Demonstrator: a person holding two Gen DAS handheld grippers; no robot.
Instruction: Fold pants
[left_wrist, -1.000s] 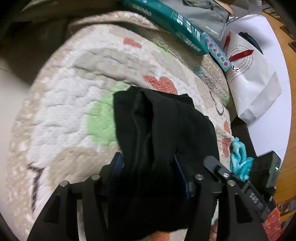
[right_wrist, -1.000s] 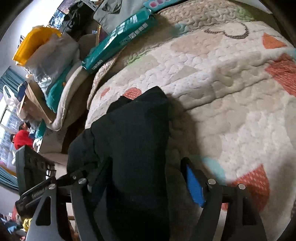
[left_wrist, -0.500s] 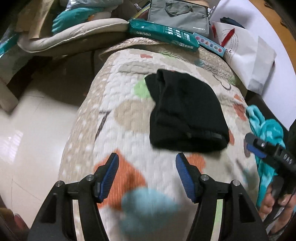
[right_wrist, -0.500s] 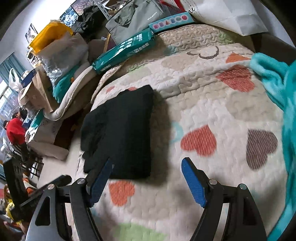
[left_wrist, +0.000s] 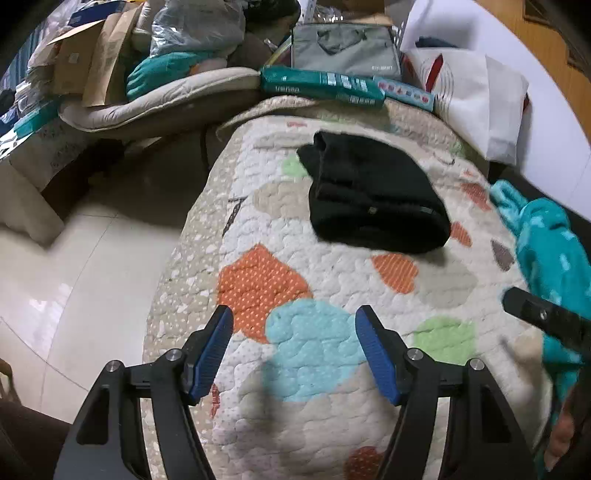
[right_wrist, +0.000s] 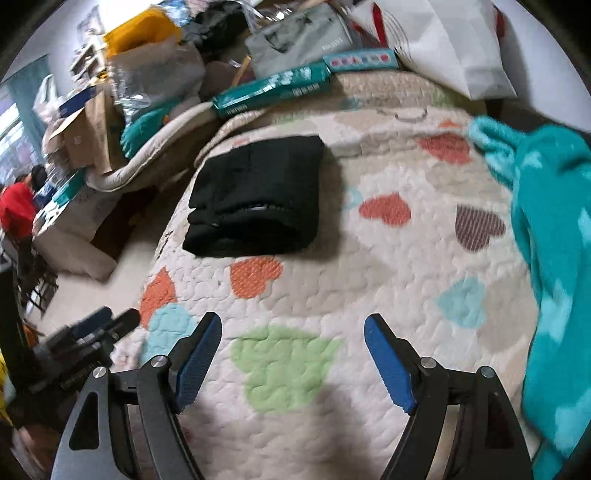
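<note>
1. A folded bundle of black fabric pants (left_wrist: 373, 195) is seen lying flat on a cream quilted bedcover printed with coloured hearts (left_wrist: 332, 288), towards its far end; in the right wrist view the same pants (right_wrist: 258, 195) are shown near the cover's left edge.
2. The left gripper (left_wrist: 293, 334) is held above the quilt with its blue-padded fingers (left_wrist: 212, 350) spread wide; nothing is gripped, and it is kept well apart from the pants.
3. The right gripper (right_wrist: 291, 343) is likewise seen with its blue pads (right_wrist: 388, 365) spread apart and nothing between them, over a green heart, well apart from the pants.
4. A teal fleece cloth with pale spots (right_wrist: 554, 236) is draped along the right side of the quilt.
5. A long teal carton (left_wrist: 321, 86) is laid at the far end of the bed; white lettering is carried on it, but it cannot be read.
6. Behind it a grey fabric bag (left_wrist: 343, 48) is stood, with small white lettering too blurred to make out.
7. A white paper bag with red markings (left_wrist: 476, 99) is set to the right of that; fine print on it is not legible.
</note>
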